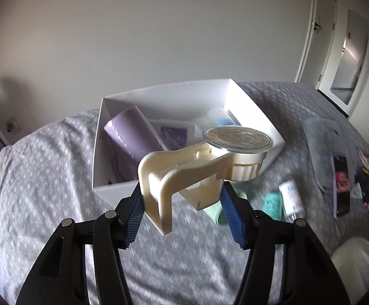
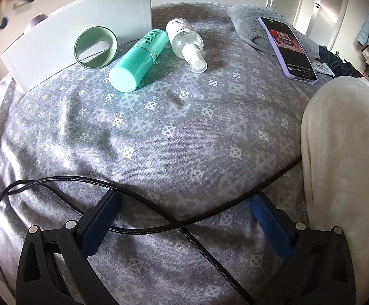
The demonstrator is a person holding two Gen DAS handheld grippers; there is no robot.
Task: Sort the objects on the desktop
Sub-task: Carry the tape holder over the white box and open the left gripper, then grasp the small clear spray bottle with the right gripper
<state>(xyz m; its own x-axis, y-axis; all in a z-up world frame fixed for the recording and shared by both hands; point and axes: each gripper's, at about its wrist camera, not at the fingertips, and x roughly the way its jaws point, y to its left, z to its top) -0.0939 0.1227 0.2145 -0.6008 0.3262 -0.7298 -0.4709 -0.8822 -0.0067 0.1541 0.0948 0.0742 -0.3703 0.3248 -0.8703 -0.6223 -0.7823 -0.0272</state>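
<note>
My left gripper [image 1: 181,208] is shut on a cream plastic holder [image 1: 174,175] with a round clear-lidded cup [image 1: 237,139] at its far end, held in the air over the near edge of a white box [image 1: 258,117]. The box holds a purple cylinder [image 1: 131,137] and small items. My right gripper [image 2: 184,218] is open and empty, low over the grey patterned bedspread [image 2: 184,127]. Ahead of it lie a green ring [image 2: 95,48], a teal bottle [image 2: 138,61] and a clear spray bottle [image 2: 187,43], beside the white box's wall [image 2: 57,40].
A phone in a purple case [image 2: 288,48] lies on a grey plush pad [image 2: 247,23] at the right. A cream blanket [image 2: 344,152] lies at the right edge. A black cable [image 2: 138,228] crosses the bed just in front of my right fingers.
</note>
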